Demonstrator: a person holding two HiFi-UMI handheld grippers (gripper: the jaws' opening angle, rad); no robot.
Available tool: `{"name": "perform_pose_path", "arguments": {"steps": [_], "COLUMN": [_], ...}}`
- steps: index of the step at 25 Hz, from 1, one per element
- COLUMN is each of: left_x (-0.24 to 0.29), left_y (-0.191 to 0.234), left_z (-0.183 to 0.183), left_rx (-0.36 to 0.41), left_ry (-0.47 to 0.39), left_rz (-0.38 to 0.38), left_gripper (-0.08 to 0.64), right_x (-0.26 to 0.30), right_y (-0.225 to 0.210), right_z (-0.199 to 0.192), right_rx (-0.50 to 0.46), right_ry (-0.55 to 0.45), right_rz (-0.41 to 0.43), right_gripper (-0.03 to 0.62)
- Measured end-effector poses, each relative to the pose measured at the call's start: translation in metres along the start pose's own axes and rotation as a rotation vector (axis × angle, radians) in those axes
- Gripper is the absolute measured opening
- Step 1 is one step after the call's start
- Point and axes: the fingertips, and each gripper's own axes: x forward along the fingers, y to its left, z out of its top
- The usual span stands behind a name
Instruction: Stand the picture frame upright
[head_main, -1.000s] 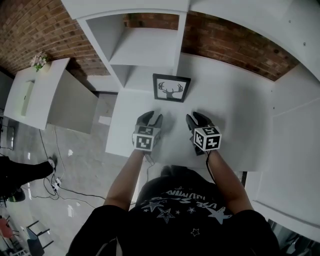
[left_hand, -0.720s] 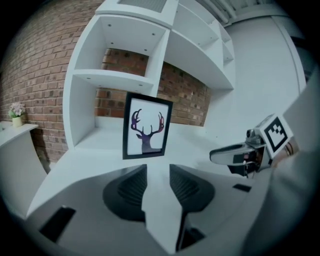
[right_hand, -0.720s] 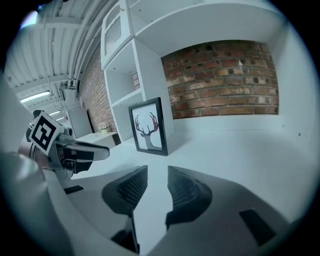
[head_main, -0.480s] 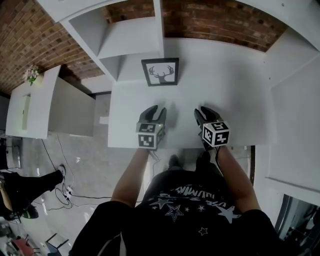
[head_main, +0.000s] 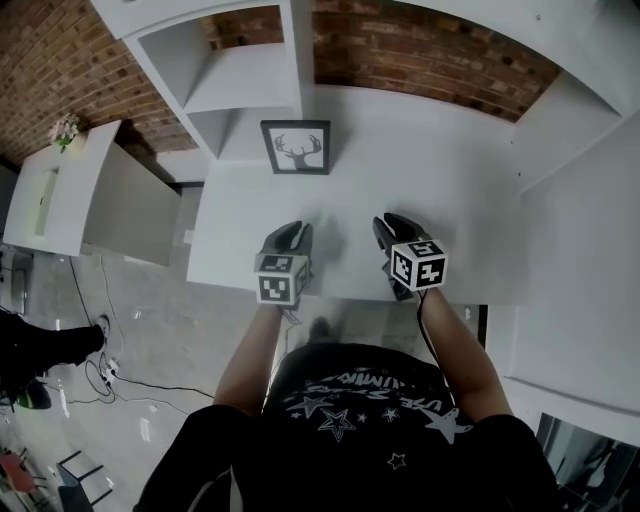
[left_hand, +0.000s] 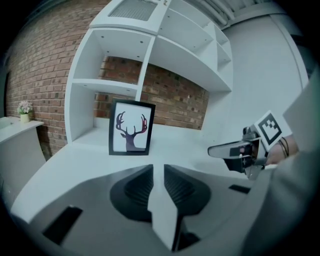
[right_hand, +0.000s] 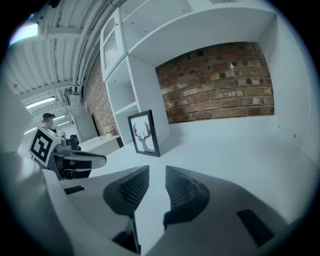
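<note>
Closing on nothing, the left gripper shows a narrow gap near the table's front edge. The picture frame stands upright well beyond it, by the shelf unit, so a careless nudge could topple it. The right gripper, wider and also closing, is empty.

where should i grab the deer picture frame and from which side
Probably the black top border of the picture frame, coming down from above with one jaw in front and one behind. It stands upright on the white table, facing you. It is thin front to back and its top edge is free, while the shelf unit stands close behind it.
</note>
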Motion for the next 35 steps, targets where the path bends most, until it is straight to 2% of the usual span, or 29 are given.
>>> {"name": "perform_pose_path", "arguments": {"steps": [8, 16, 35], "left_x": [-0.014, -0.033, -0.087], "left_y": [-0.048, -0.086, -0.227], "left_z": [-0.004, -0.008, -0.044], "left_rx": [-0.006, 0.003, -0.032], "left_ry": [-0.016, -0.035, -0.079], "left_rz": [0.064, 0.123, 0.291], "left_gripper": [0.043, 0.029, 0.018], "right_x": [-0.031, -0.061, -0.173], "right_y": [-0.010, -0.018, -0.061], "right_z": [-0.011, -0.015, -0.061], "right_rx": [-0.021, -0.041, -0.108], "right_ry": [0.002, -0.017, 0.009], "right_rz": [0.094, 0.157, 0.347], "right_gripper": [0.087, 0.025, 0.022]}}
